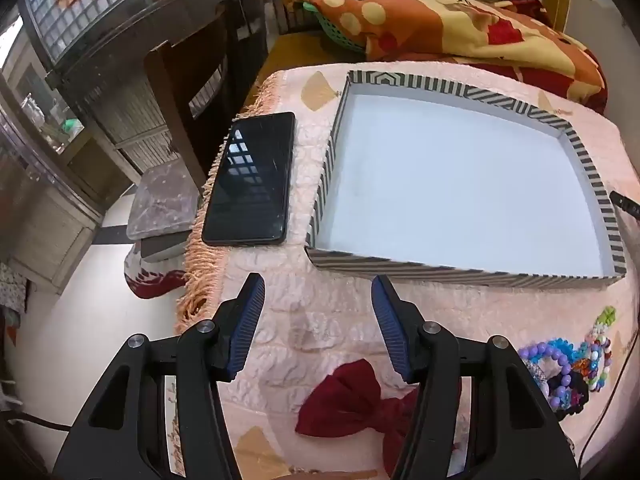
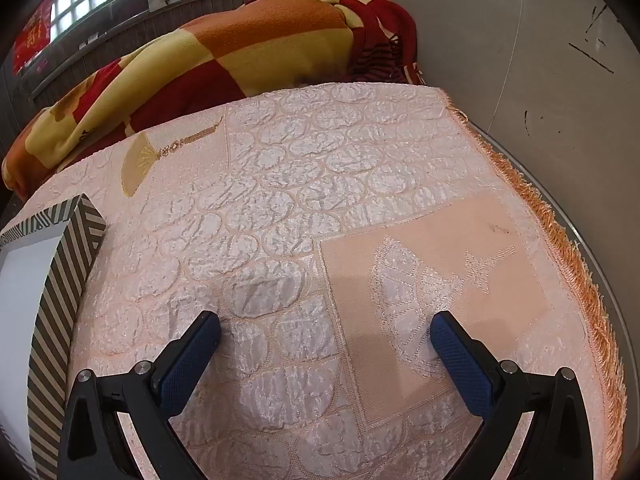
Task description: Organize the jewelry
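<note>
Jewelry sorting not yet begun, as far as the frames show.
Striped tray (image 1: 592, 184) sits bare on the pink cloth (image 2: 320, 184), while the bead bracelets (image 1: 568, 364) lie heaped near its front right corner, beside a red bow (image 1: 352, 400) (a phone (image 1: 252, 180) rests left of the tray). Left gripper (image 1: 318, 292) and right gripper (image 2: 326, 326) both hang spread wide, holding nothing; every piece seems left to move.
</note>
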`<action>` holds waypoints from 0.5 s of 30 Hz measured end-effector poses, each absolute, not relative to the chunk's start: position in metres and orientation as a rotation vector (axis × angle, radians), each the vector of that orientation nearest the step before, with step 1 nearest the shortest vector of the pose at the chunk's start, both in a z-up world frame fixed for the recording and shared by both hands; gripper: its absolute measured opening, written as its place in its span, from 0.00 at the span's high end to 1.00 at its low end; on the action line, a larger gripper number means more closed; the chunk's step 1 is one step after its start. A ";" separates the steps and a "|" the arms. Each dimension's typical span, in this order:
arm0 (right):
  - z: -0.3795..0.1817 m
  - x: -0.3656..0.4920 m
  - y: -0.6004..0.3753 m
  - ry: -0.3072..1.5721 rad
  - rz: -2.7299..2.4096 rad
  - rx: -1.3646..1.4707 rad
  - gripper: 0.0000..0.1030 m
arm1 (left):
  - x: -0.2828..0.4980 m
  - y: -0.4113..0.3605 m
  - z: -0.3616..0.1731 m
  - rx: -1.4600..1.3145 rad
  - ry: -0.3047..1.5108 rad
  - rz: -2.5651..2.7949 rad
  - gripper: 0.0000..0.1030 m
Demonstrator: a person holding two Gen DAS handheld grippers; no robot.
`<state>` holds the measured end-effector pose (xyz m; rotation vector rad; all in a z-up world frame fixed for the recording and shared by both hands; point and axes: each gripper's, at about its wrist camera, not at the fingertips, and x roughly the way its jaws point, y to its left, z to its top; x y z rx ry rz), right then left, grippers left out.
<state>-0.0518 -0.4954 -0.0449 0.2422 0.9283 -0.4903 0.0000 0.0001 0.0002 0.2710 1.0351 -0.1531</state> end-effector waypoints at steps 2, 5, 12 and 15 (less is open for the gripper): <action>-0.045 -0.052 -0.495 0.928 -0.492 0.246 0.00 | -0.001 -0.001 0.002 0.268 1.027 -0.154 0.46; -0.042 -0.053 -0.495 0.989 -0.487 0.273 0.00 | -0.021 -0.009 0.001 0.299 0.964 -0.137 0.46; -0.012 -0.109 -0.441 1.083 -0.397 0.344 0.00 | -0.031 0.000 0.008 0.221 1.043 -0.201 0.46; 0.009 -0.134 -0.396 1.084 -0.320 0.336 0.00 | -0.040 0.001 0.015 0.196 1.038 -0.208 0.46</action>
